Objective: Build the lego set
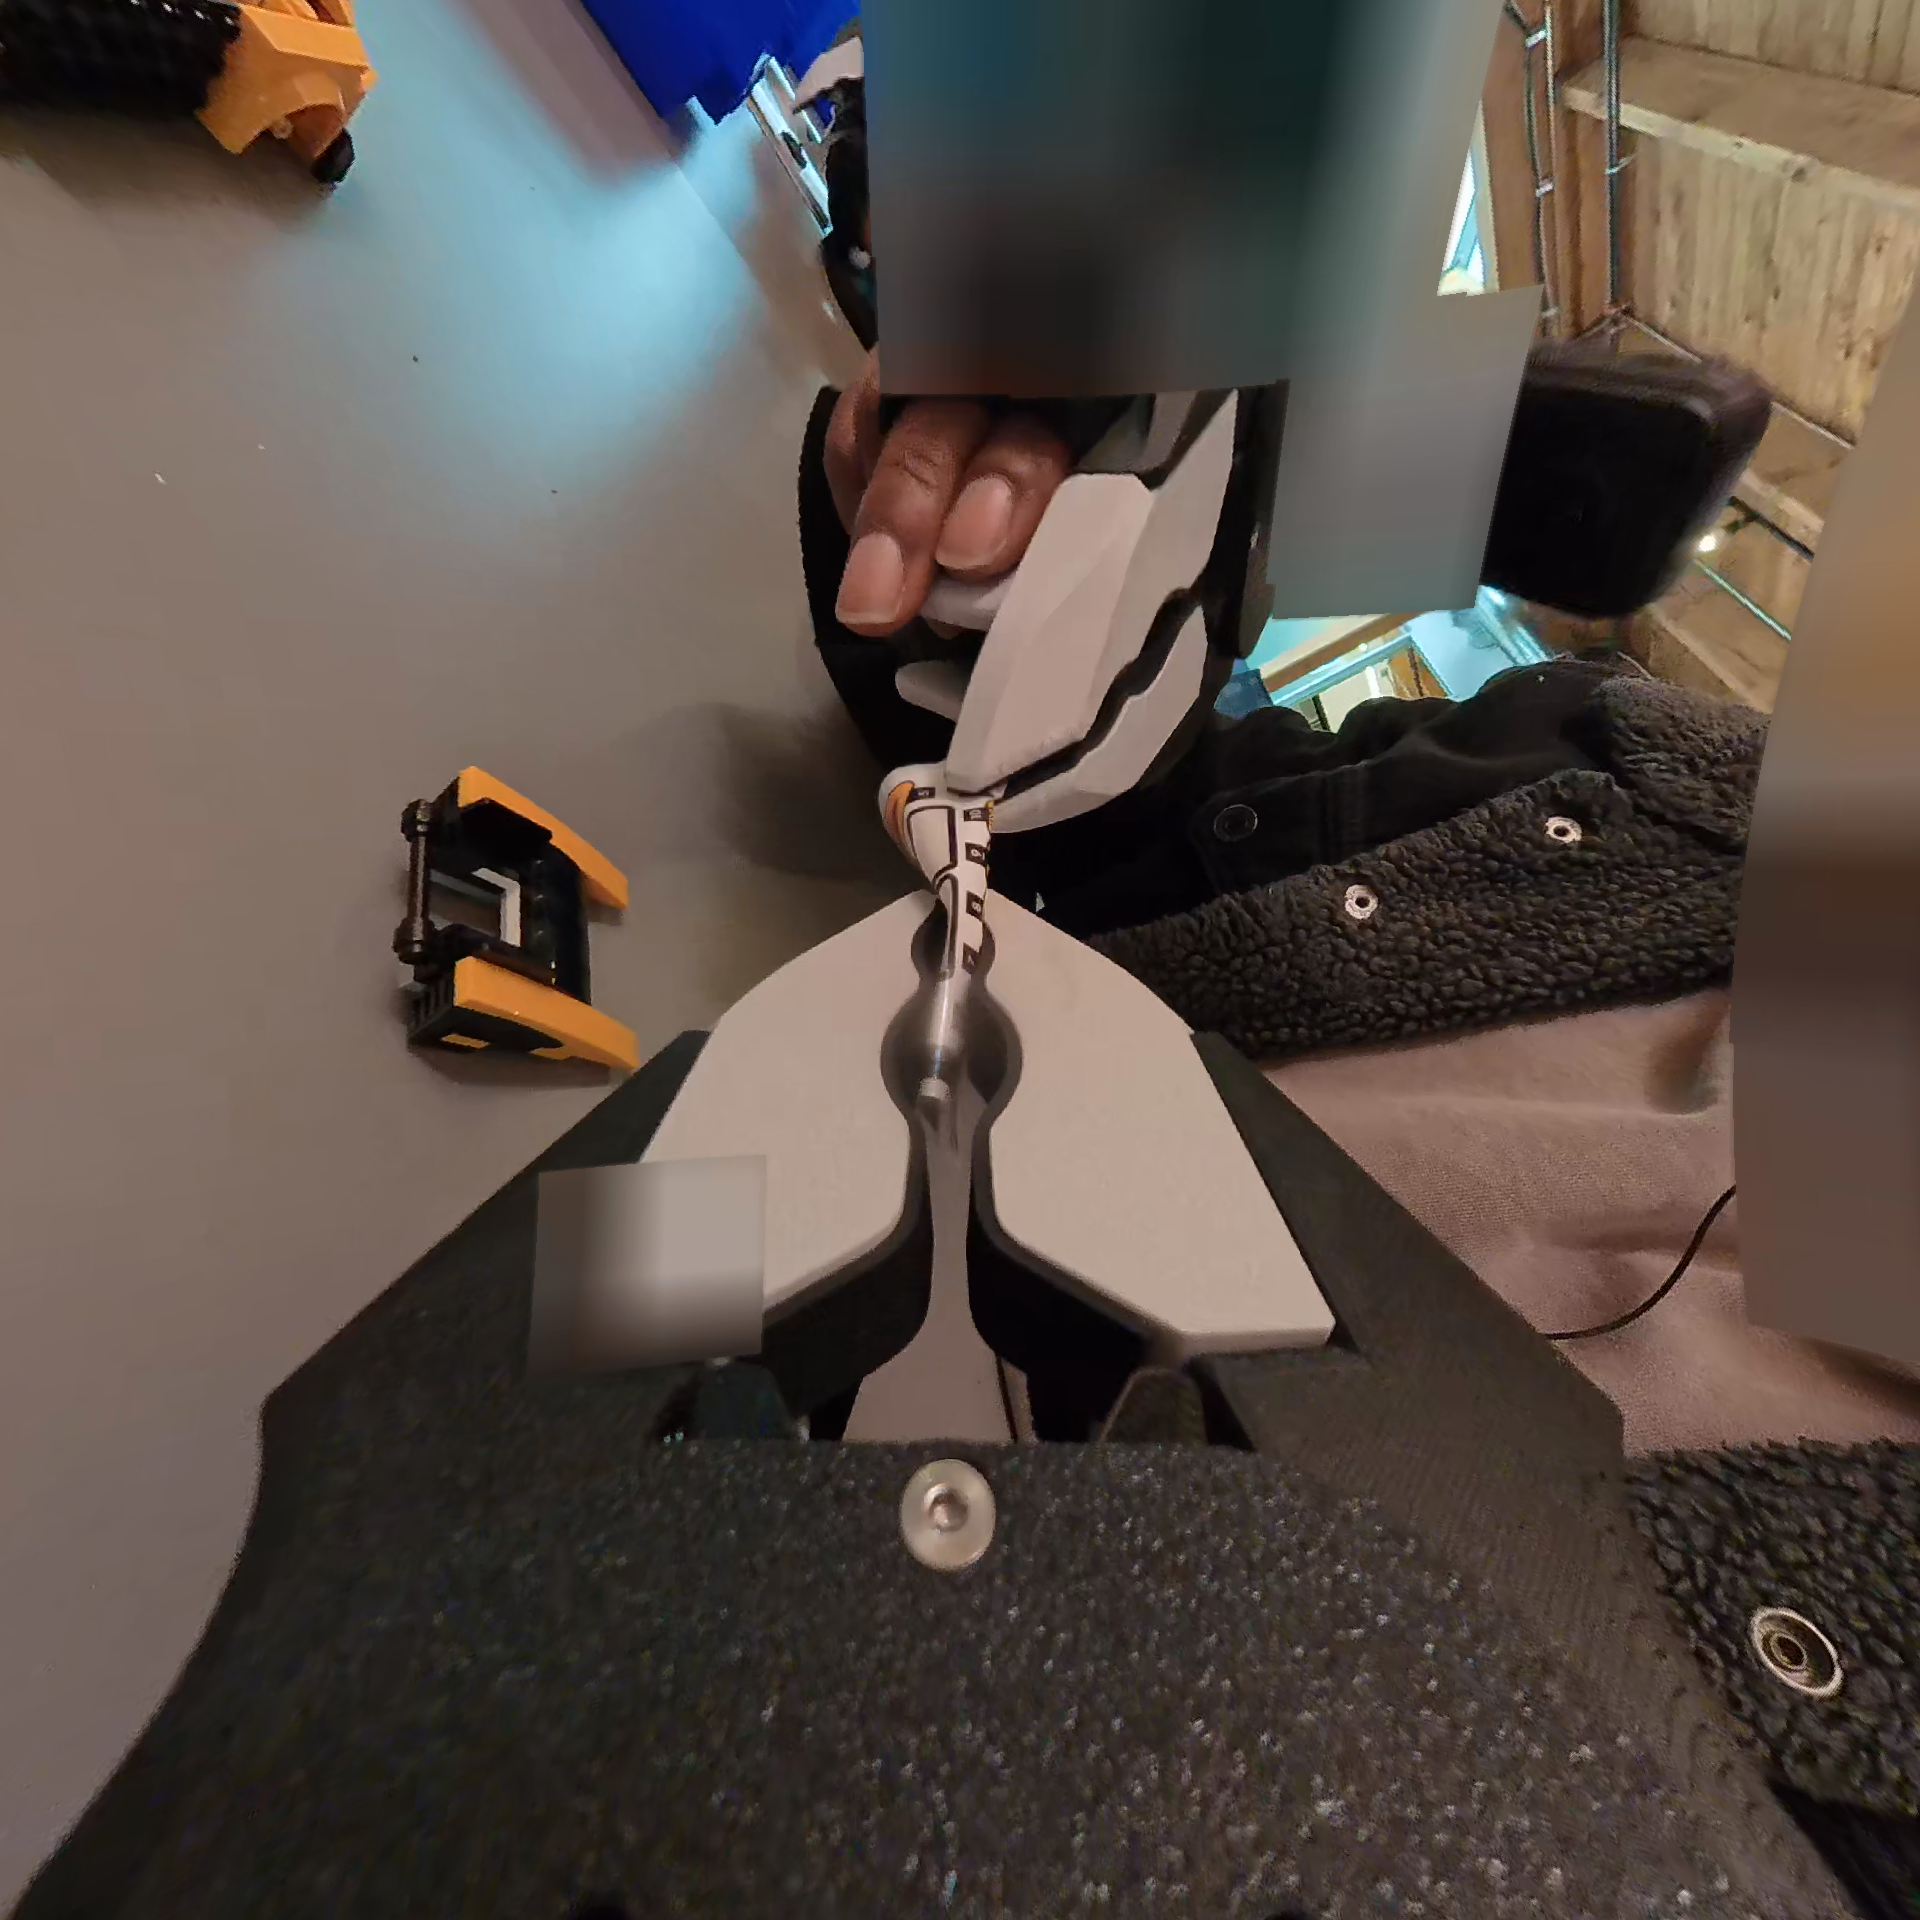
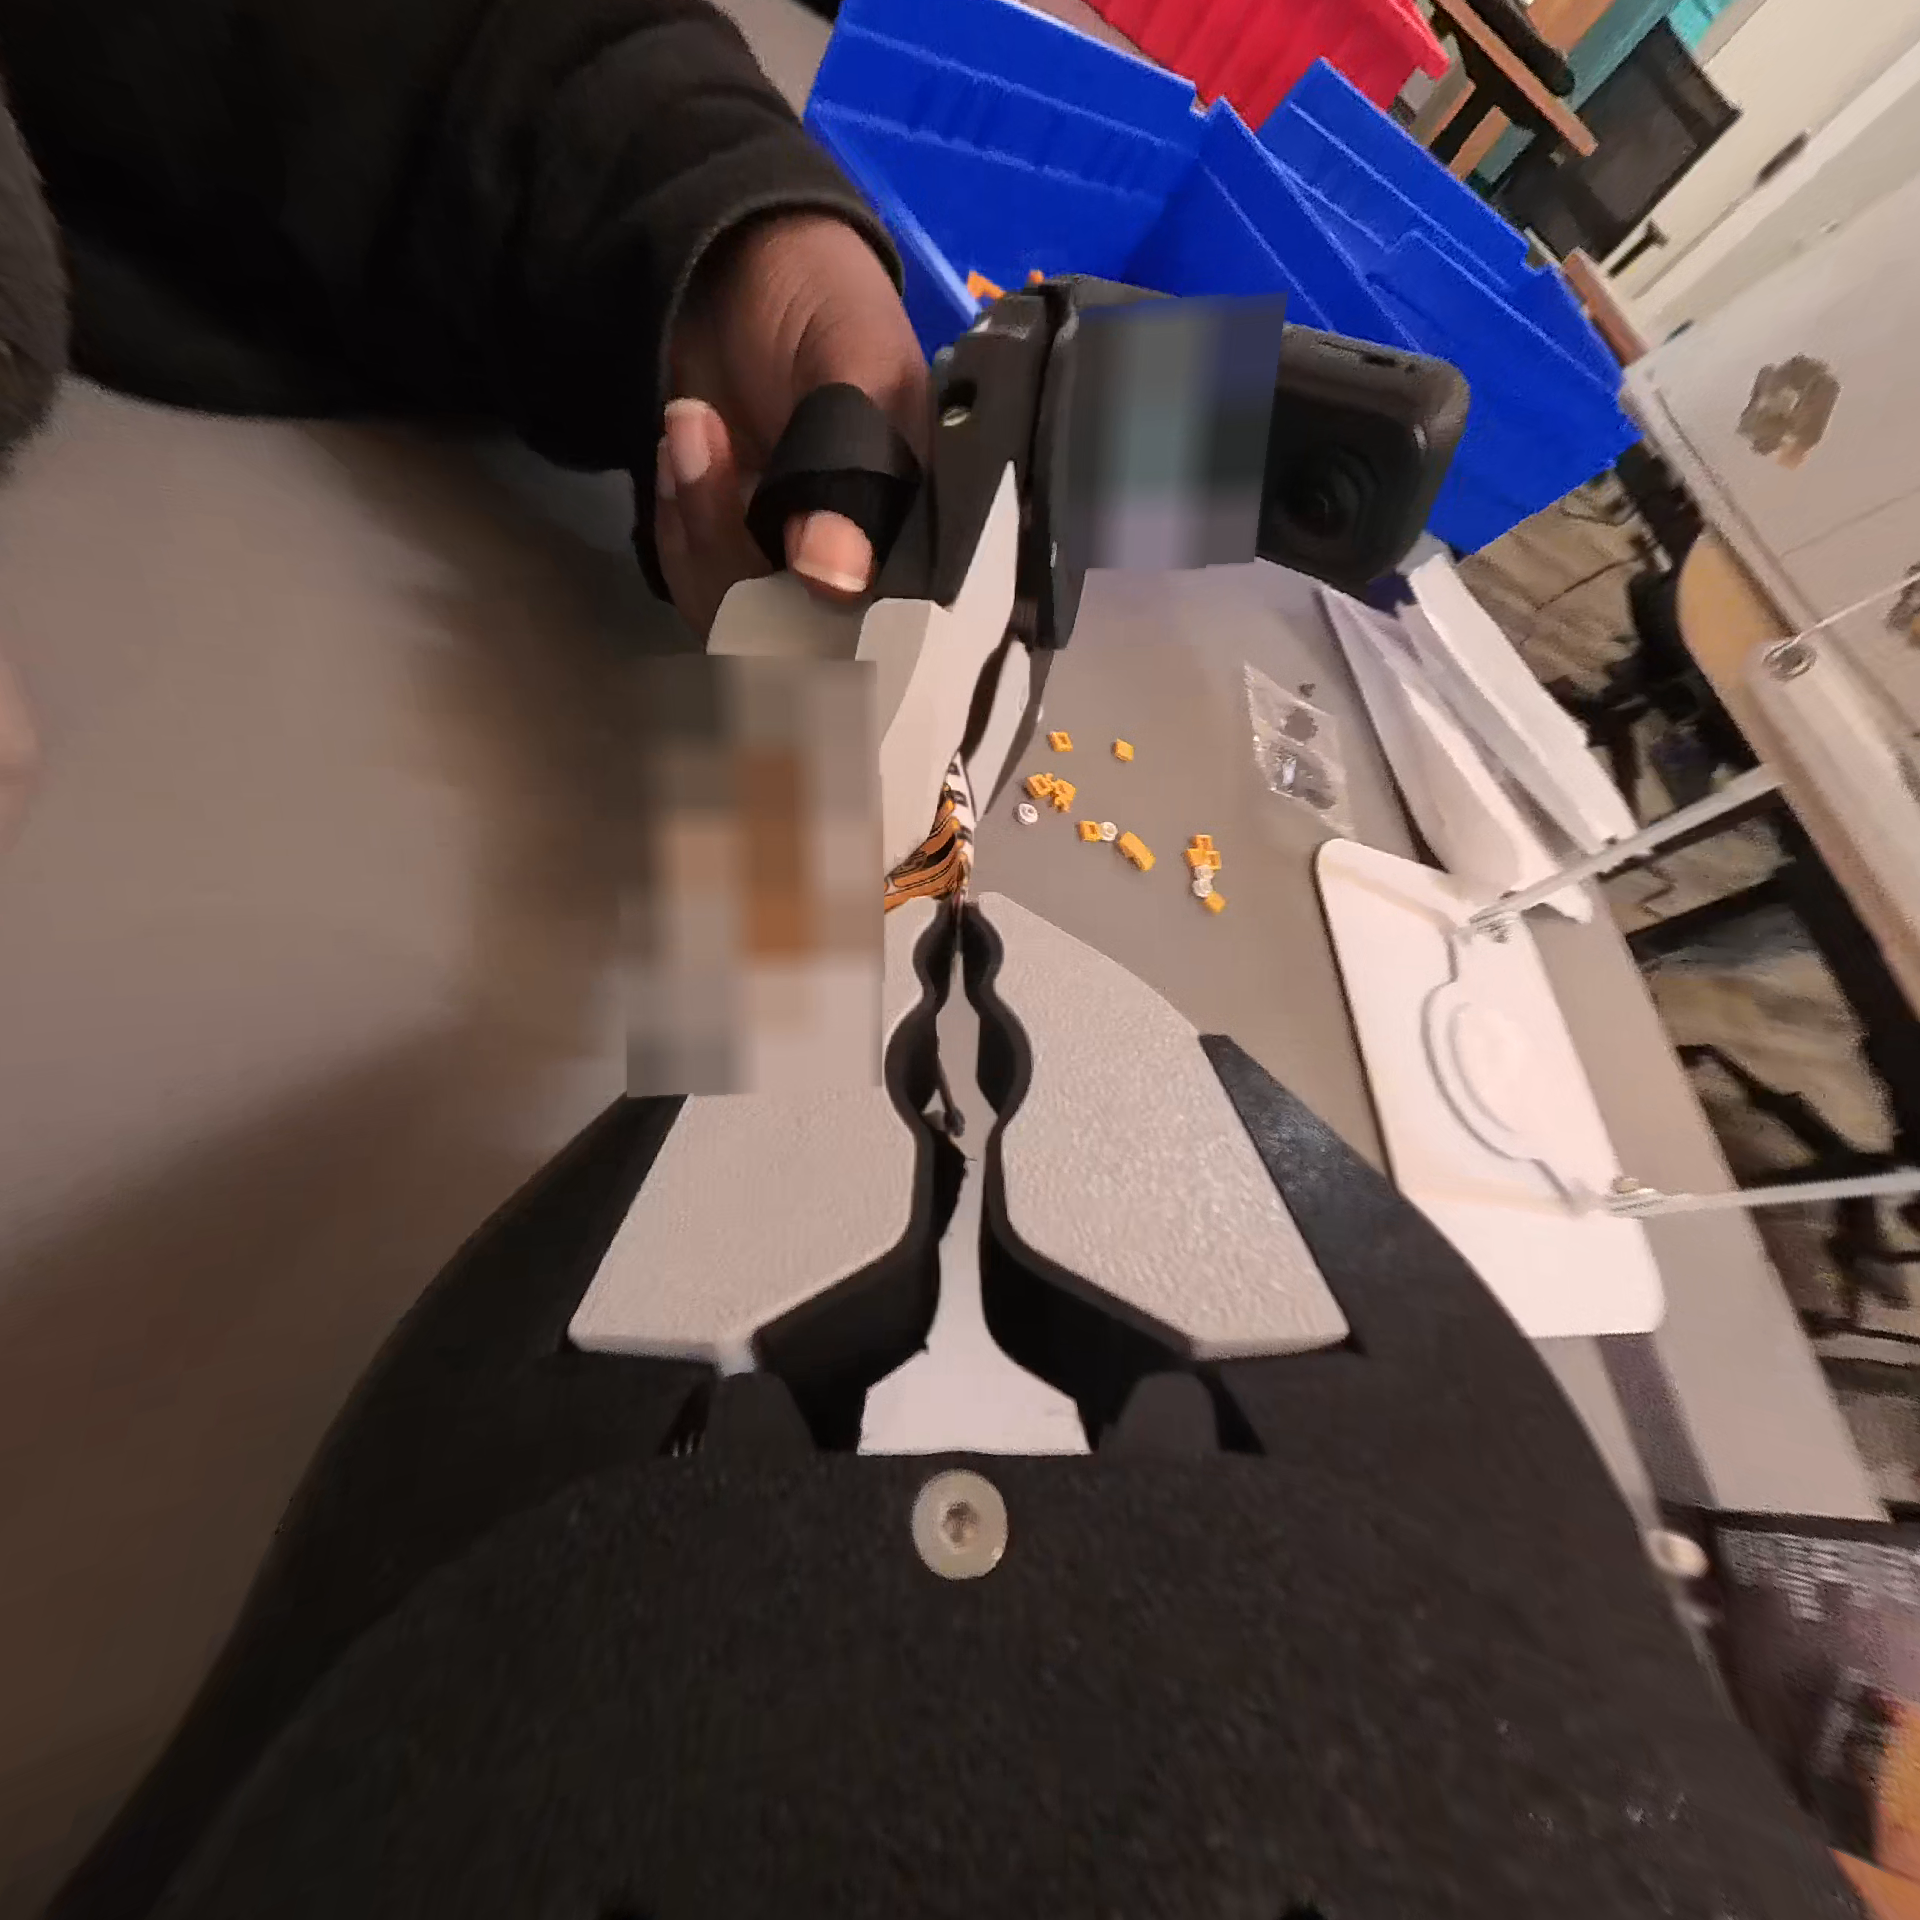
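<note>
My left gripper (image 1: 951, 906) is shut on one end of a small white sticker sheet (image 1: 956, 842) with black and orange print. The sheet is twisted and stretched between both grippers, above the table's front edge. My right gripper (image 1: 971, 795), held by a hand, is shut on the sheet's other end. In the right wrist view my right gripper (image 2: 961, 914) pinches the sheet (image 2: 930, 857), and the left gripper (image 2: 961, 774) grips it from above. A black and orange lego sub-assembly (image 1: 509, 925) lies on the grey table (image 1: 312, 520).
A larger orange and black lego model (image 1: 260, 73) sits at the table's far corner. Several loose orange and clear pieces (image 2: 1132, 831), a clear bag of parts (image 2: 1294, 758), white paper sheets (image 2: 1475, 717) and a white tray (image 2: 1486, 1091) lie on the table. Blue bins (image 2: 1247, 187) stand behind. Less than 4 cm separates the two grippers' tips.
</note>
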Motion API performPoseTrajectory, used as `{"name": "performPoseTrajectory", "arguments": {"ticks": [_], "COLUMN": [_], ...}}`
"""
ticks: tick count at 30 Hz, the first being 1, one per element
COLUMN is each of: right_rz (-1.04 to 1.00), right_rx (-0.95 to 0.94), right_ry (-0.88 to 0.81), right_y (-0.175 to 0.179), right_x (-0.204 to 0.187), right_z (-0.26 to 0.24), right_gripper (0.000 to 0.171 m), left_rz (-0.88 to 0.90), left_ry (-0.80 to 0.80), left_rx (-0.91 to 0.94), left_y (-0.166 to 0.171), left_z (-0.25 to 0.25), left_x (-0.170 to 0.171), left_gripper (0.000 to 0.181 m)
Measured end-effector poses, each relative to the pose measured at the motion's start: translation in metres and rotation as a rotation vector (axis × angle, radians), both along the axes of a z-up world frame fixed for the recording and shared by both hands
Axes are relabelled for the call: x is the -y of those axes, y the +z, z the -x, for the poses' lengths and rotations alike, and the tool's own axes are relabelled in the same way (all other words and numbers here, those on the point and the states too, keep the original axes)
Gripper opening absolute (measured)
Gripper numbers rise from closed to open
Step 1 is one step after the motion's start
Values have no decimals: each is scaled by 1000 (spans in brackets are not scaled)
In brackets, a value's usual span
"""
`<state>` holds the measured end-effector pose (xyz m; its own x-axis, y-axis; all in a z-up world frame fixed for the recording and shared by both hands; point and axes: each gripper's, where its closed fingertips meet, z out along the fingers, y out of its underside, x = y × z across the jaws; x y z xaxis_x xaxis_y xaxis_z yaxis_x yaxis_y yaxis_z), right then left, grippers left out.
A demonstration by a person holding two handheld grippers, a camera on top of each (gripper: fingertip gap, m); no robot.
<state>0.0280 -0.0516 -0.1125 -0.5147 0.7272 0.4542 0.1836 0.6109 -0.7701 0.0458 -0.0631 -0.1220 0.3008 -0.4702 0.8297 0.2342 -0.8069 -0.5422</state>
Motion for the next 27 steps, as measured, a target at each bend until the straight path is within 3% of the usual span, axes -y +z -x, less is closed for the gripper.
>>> {"name": "performPoseTrajectory", "arguments": {"ticks": [17,27], "right_rz": [-82,-261], "right_rx": [-20,-141], "right_ry": [-23,39], "right_y": [-1,-1], "right_x": [-1,0], "right_z": [0,-1], "right_gripper": [3,0], "left_rz": [11,17], "left_ry": [3,3], "left_rx": [-24,3], "left_y": [-6,-5], "left_z": [1,1], "left_x": [-1,-1], "left_gripper": [0,0]}}
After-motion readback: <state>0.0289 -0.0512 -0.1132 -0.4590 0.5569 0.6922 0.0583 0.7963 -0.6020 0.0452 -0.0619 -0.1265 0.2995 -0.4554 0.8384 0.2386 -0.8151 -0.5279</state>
